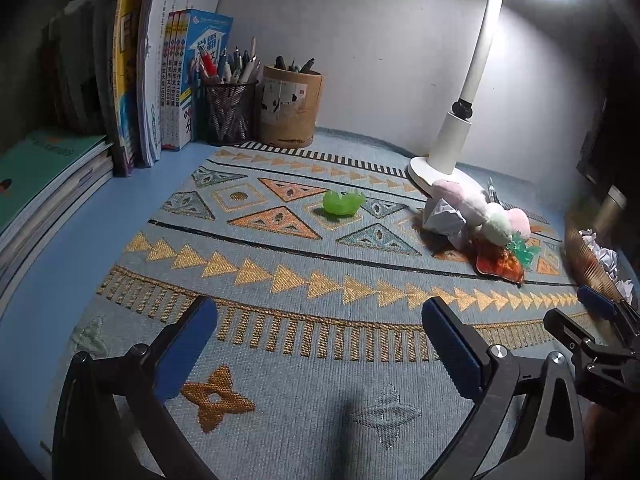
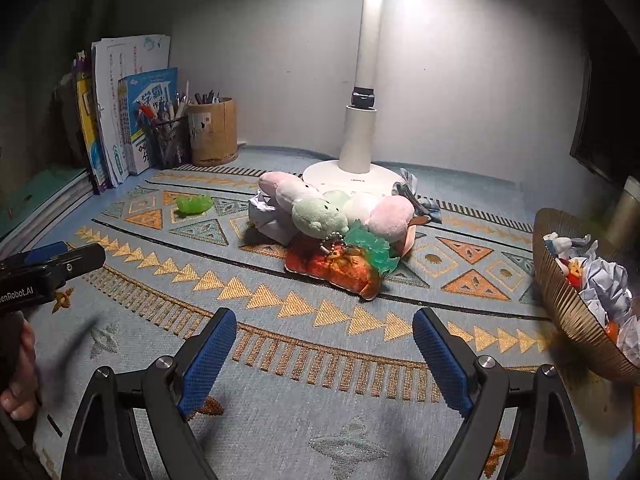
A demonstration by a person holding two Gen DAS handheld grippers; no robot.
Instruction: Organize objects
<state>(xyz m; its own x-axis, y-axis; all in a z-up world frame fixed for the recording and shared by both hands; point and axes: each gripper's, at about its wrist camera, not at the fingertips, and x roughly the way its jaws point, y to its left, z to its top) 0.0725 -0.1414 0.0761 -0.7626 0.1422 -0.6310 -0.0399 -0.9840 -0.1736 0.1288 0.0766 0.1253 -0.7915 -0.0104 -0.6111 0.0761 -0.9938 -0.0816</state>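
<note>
Blue-padded right gripper (image 2: 324,344), agape, downtilted

The woven mat (image 2: 280,400) is coarse matt cloth with orange thread that glints; the green toy (image 1: 343,202) looks like glossy translucent plastic; the plush caterpillar (image 2: 320,216) is soft, fuzzy fabric; the crumpled paper (image 1: 444,218) is creased and matt; the lamp (image 2: 362,140) is smooth white plastic; the bowl (image 2: 568,300) has a ribbed, metallic sheen; the mesh pen cup (image 1: 229,114) is black wire; the round holder (image 1: 289,110) looks like cardboard; the right gripper's (image 2: 324,356) fingers (image 2: 204,364) carry rough, dimpled blue pads on matt black plastic.
</note>
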